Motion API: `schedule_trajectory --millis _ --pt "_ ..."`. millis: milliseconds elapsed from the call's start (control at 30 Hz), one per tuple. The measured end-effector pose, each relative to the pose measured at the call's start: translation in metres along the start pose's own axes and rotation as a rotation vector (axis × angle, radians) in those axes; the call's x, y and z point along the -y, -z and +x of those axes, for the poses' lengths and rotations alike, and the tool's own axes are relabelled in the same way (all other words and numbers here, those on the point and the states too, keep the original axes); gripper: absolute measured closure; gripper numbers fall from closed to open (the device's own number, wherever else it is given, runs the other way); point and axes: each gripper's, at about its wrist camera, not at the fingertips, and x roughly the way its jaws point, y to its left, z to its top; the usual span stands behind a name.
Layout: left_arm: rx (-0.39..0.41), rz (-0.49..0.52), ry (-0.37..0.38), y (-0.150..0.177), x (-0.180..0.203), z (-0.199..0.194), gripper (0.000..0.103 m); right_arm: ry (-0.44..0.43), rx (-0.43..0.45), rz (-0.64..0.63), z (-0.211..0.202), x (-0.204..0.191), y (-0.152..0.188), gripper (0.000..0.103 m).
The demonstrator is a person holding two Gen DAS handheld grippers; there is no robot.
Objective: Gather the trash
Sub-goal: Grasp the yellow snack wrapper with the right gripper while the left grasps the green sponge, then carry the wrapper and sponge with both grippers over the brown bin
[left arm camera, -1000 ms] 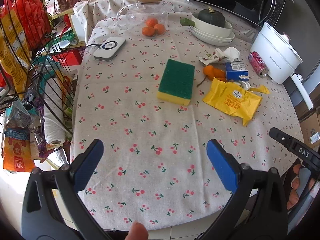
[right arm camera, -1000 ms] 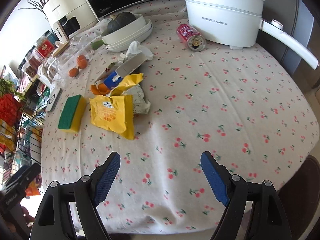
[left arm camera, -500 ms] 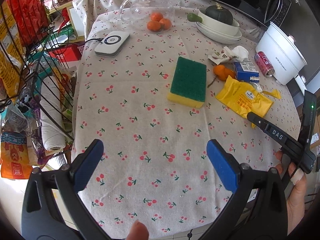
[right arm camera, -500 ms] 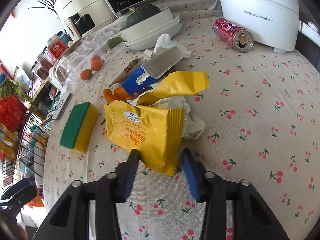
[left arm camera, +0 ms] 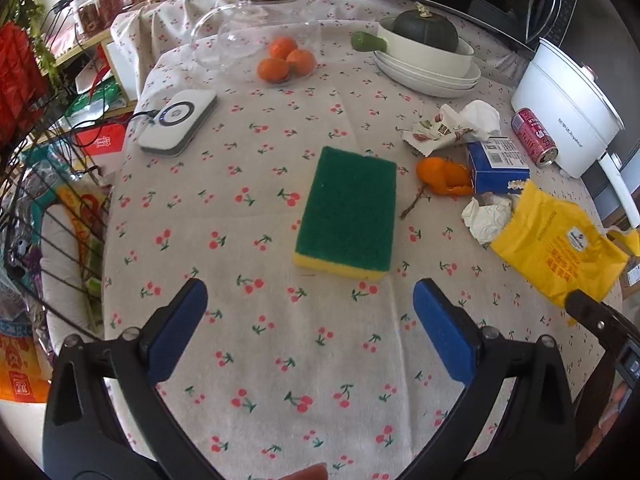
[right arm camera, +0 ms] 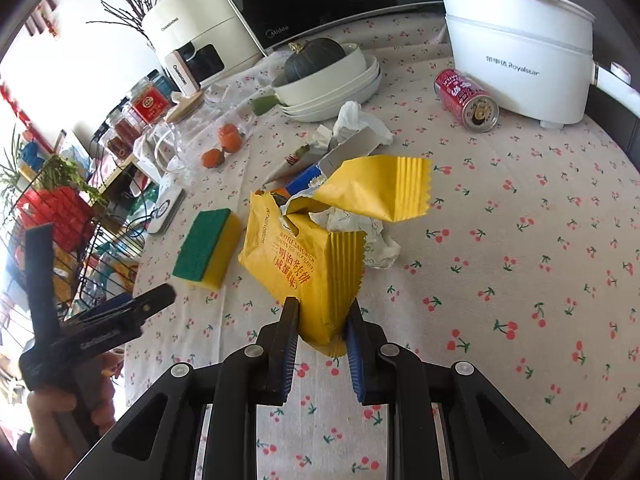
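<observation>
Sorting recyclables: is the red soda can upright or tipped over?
Tipped over. The red can lies on its side, its top end facing the camera, beside the white pot.

yellow wrapper (right arm camera: 304, 256), green-yellow sponge (left arm camera: 348, 216), cherry-print tablecloth (left arm camera: 248, 264)

Worktop (left arm camera: 328, 364): round, under a cherry-print cloth. Lying on it: green-and-yellow sponge (left arm camera: 349, 210), white charging pad (left arm camera: 179, 121), stacked white dishes (left arm camera: 428, 74), red can (left arm camera: 534, 137) on its side, white electric pot (left arm camera: 568, 106), blue carton (left arm camera: 498, 160), orange peel (left arm camera: 442, 175), crumpled tissue (left arm camera: 482, 118).
</observation>
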Motion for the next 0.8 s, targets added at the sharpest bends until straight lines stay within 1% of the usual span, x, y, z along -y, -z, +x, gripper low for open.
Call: schedule_trajectory --millis 100,200,267,300,367,433,600,800 --pt "-0.009 0.013 -0.009 -0.007 0.009 0.015 0.004 0.017 0.012 -0.016 -0.019 0.005 0.0 0.08" --pt "-0.037 0.004 -0.023 -0.011 0.013 0.029 0.011 0.053 0.02 -0.038 -0.036 0.013 0.001 0.08" --pt "-0.051 -0.009 -0.027 -0.012 0.012 0.036 0.02 0.083 0.023 -0.051 -0.047 0.02 0.002 0.08" --pt "-0.056 -0.016 -0.024 -0.011 0.012 0.038 0.022 0.092 0.023 -0.051 -0.052 0.025 0.002 0.08" --pt "-0.072 -0.026 -0.019 -0.011 0.013 0.042 0.034 0.111 0.025 -0.043 -0.061 0.036 0.004 0.08" --pt "-0.074 -0.027 -0.013 -0.01 0.016 0.043 0.041 0.132 0.025 -0.028 -0.071 0.047 0.006 0.08" --pt "-0.064 0.006 -0.008 -0.006 0.028 0.034 0.045 0.172 0.016 0.021 -0.09 0.071 0.013 0.08" --pt "-0.056 0.057 0.044 0.003 0.045 0.008 0.047 0.193 0.002 0.049 -0.114 0.085 0.026 0.08"
